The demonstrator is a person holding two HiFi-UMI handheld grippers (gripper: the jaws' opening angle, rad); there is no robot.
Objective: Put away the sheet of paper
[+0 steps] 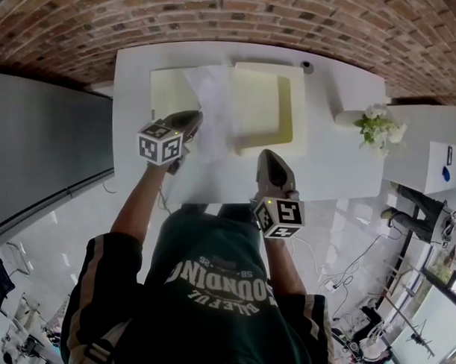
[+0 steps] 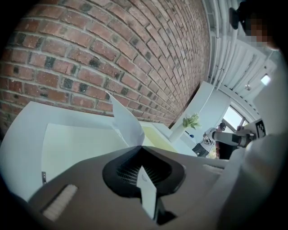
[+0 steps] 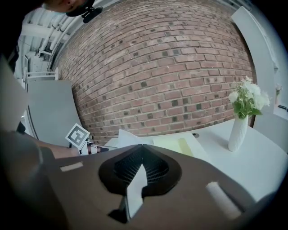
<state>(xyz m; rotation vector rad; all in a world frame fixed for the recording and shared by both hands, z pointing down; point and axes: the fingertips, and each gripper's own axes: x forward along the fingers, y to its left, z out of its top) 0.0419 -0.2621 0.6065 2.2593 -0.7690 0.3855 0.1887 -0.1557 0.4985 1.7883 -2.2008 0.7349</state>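
The left arm (image 1: 138,207) reaches forward and to the left, its forearm bare. The left gripper (image 1: 194,120) points ahead and slightly right, its marker cube (image 1: 161,142) facing up. Its fingers (image 2: 81,179) are pressed together on the edge of the sheet (image 2: 124,122), which stands up from their tips. The right arm (image 1: 281,261) is bent closer to the body. The right gripper (image 1: 267,155) points straight ahead, its fingers closed tip to tip with nothing between them.

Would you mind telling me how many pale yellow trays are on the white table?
2: the left tray lies near the far edge, partly behind the sheet of paper; the right tray sits beside it. None seems hidden.
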